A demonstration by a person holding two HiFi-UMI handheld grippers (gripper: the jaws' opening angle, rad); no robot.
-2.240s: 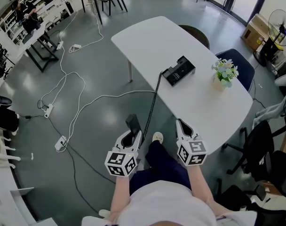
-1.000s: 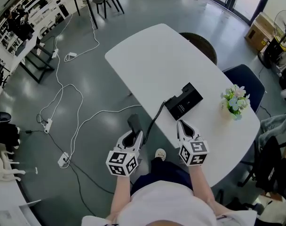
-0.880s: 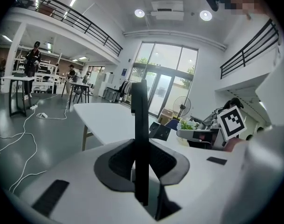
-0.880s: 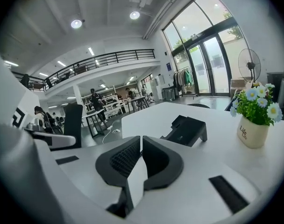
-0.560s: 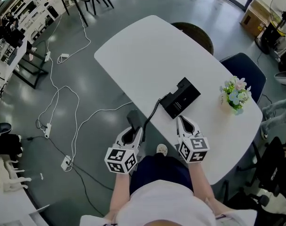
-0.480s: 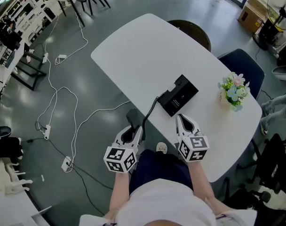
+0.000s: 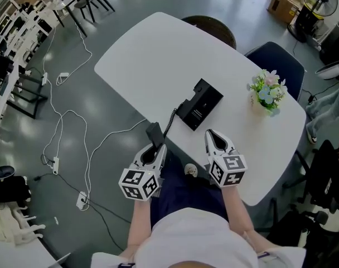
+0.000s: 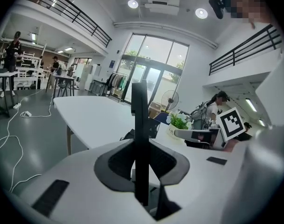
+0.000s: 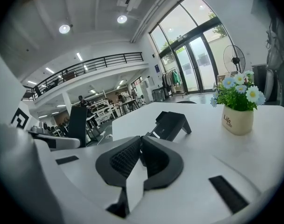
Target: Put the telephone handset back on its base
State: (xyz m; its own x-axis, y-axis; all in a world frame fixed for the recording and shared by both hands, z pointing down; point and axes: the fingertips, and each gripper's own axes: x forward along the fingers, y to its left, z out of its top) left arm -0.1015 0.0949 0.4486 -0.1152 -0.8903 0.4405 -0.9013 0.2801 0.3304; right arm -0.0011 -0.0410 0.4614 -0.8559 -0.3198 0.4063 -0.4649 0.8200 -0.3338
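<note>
The white oval desk spreads ahead of both tools. The left hand-held gripper hangs off the desk's near edge, over the floor, with its jaws partly apart and clamped on the black telephone handset. The handset stands upright between them and juts out past the tips. The right hand-held gripper is over the desk's near edge, its jaws pressed together with nothing between them. The telephone base sits on the desk just ahead of the right one, ahead and to the right of the left one. A flower pot stands further right. A coiled cord runs from the base towards the handset. The handset's lower end is buried in the jaws, and in the left gripper view the handset covers part of the base.
</note>
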